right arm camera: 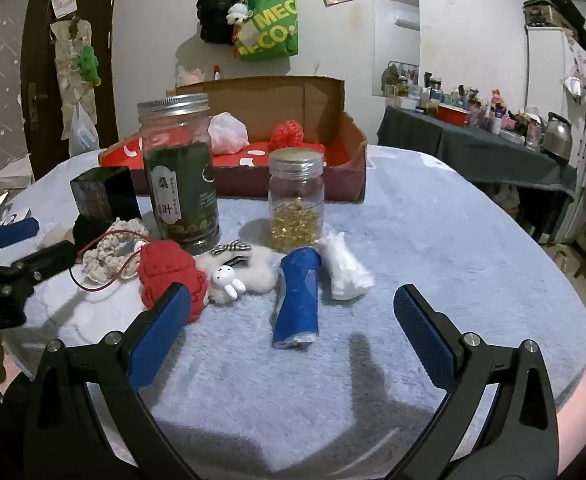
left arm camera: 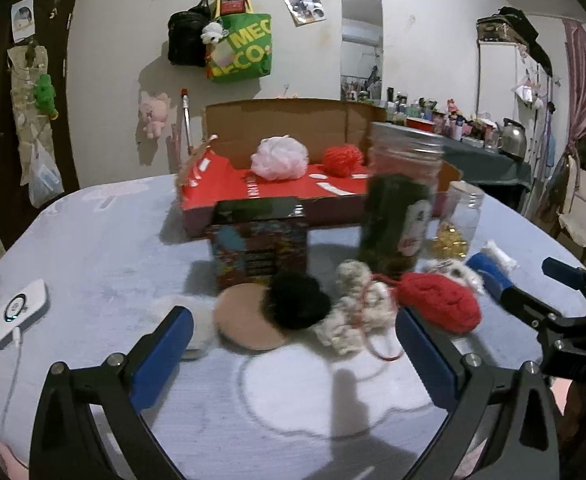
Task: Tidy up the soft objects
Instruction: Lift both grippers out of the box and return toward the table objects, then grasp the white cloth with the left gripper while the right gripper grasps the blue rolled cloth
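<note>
Soft items lie in a row on the blue table: a beige round pad (left arm camera: pixel 241 320), a black pompom (left arm camera: pixel 297 300), a cream crochet scrunchie (left arm camera: pixel 353 312) (right arm camera: pixel 113 252), a red knitted piece (left arm camera: pixel 437 300) (right arm camera: pixel 169 276), a white fluffy bunny scrunchie (right arm camera: pixel 237 272), a blue roll (right arm camera: pixel 297 300) and a white wad (right arm camera: pixel 345 268). A cardboard box (left arm camera: pixel 293 196) (right arm camera: pixel 353 160) behind holds a pink puff (left arm camera: pixel 279 158) and red yarn (left arm camera: pixel 342 160). My left gripper (left arm camera: pixel 293 328) is open, just before the pad and pompom. My right gripper (right arm camera: pixel 293 308) is open around the blue roll's near end.
A tall green tea jar (right arm camera: pixel 181 172) and a small jar of gold pins (right arm camera: pixel 296 200) stand behind the soft items. A dark printed box (left arm camera: pixel 259 240) stands left of them. A white device (left arm camera: pixel 21 308) lies at the table's left edge. A cluttered side table (right arm camera: pixel 473 140) stands right.
</note>
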Action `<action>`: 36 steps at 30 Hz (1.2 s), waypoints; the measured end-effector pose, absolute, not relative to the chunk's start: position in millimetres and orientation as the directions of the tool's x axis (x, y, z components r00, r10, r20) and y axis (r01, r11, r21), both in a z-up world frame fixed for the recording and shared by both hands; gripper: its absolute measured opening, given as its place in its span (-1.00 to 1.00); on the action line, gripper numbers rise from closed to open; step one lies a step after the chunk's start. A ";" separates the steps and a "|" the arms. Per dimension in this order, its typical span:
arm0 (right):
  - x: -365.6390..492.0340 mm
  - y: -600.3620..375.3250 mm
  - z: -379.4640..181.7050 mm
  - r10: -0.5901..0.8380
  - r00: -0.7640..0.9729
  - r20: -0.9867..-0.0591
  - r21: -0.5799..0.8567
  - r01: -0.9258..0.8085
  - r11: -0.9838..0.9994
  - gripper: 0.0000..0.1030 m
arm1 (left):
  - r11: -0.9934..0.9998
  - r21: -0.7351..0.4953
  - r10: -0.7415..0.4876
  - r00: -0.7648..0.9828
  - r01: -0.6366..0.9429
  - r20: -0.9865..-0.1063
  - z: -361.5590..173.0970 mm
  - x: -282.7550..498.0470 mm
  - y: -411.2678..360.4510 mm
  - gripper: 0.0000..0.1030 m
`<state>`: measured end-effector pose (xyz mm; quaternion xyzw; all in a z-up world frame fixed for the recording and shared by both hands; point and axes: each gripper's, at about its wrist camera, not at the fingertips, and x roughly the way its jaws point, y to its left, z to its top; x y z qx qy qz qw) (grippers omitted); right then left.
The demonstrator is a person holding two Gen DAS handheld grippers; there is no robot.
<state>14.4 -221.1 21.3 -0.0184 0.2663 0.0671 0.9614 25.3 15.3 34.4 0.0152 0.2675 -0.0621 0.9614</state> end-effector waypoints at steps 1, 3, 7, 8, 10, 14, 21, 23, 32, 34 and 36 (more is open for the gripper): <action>15.4 -220.9 20.2 0.121 0.847 -0.518 0.001 -0.141 0.990 1.00 | 0.993 0.004 -0.096 0.851 0.114 -0.517 34.7 25.0 20.3 1.00; 17.4 -219.9 18.3 0.120 0.844 -0.523 0.000 -0.140 0.990 1.00 | 0.995 0.020 -0.072 0.850 0.096 -0.522 34.9 26.5 27.5 1.00; 21.7 -219.1 15.2 0.120 0.837 -0.533 0.005 -0.139 0.990 1.00 | 0.997 0.038 -0.040 0.847 0.072 -0.530 34.6 30.4 41.0 1.00; 22.6 -219.4 15.0 0.121 0.836 -0.535 0.008 -0.138 0.990 1.00 | 0.997 0.038 -0.040 0.843 0.071 -0.536 34.5 32.1 44.0 1.00; 24.5 -220.2 14.3 0.124 0.834 -0.538 0.011 -0.140 0.990 1.00 | 0.996 0.035 -0.048 0.837 0.080 -0.545 34.3 35.6 47.1 1.00; 25.2 -220.1 14.5 0.123 0.835 -0.536 0.009 -0.140 0.990 1.00 | 0.991 0.043 -0.079 0.820 0.126 -0.567 33.7 41.1 50.0 1.00; 27.5 -219.9 17.3 0.116 0.840 -0.530 -0.010 -0.143 0.990 0.99 | 0.988 0.082 -0.055 0.800 0.129 -0.597 31.0 50.6 66.4 0.94; 28.9 -219.5 16.7 0.111 0.838 -0.534 -0.014 -0.140 0.990 0.98 | 0.990 0.077 -0.046 0.792 0.117 -0.609 29.0 55.3 73.3 0.88; 40.2 -225.0 -0.7 0.168 0.782 -0.600 0.061 -0.165 0.984 -0.24 | 0.982 -0.016 -0.151 0.743 0.186 -0.652 16.8 65.4 84.7 -0.52; 39.7 -228.3 -1.5 0.173 0.783 -0.597 0.072 -0.162 0.984 -0.49 | 0.982 -0.001 -0.147 0.754 0.191 -0.641 17.7 60.4 81.5 -0.61; 36.8 -232.6 1.3 0.191 0.788 -0.586 0.092 -0.169 0.981 -0.60 | 0.980 0.033 -0.135 0.767 0.199 -0.627 20.1 53.0 75.7 -0.67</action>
